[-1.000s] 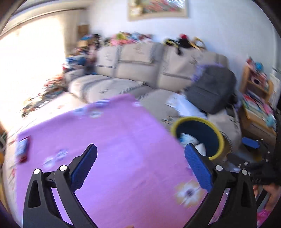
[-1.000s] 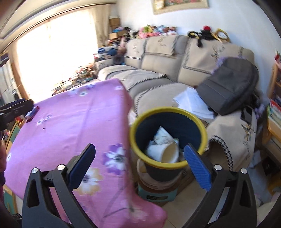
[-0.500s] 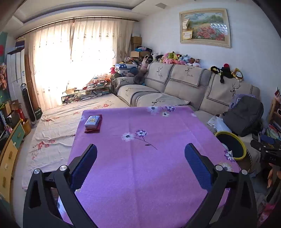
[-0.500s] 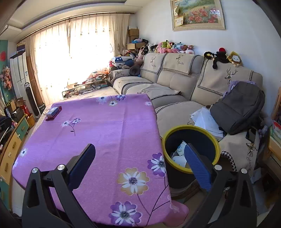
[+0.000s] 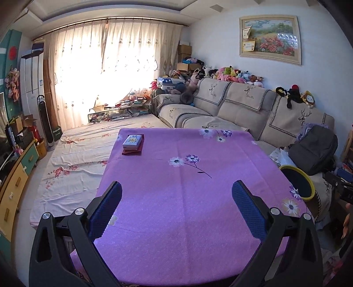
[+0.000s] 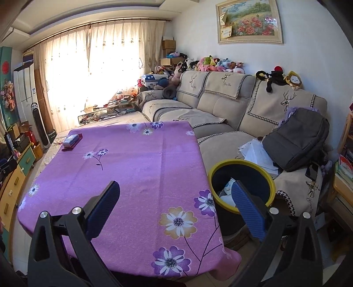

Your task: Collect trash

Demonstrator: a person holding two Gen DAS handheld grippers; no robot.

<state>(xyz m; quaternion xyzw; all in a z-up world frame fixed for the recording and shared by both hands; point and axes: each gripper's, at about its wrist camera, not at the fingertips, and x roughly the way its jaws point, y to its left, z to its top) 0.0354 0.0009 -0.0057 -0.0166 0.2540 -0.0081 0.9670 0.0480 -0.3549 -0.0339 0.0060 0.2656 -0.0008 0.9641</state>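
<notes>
both tools (image 5: 176, 207) (image 6: 175, 207) level above table (image 5: 176, 220) (jaws spread, empty).

We are in a home living room: beige sofa (image 6: 220, 106), plush toys (image 6: 211, 63), curtained window (image 5: 106, 75), framed painting (image 6: 249, 21).

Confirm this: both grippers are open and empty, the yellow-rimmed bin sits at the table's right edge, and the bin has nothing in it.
One error: the bin is not empty. The right wrist view shows white crumpled trash inside it. The rest holds: left gripper and right gripper are open and empty, bin beside the table's right edge.
</notes>
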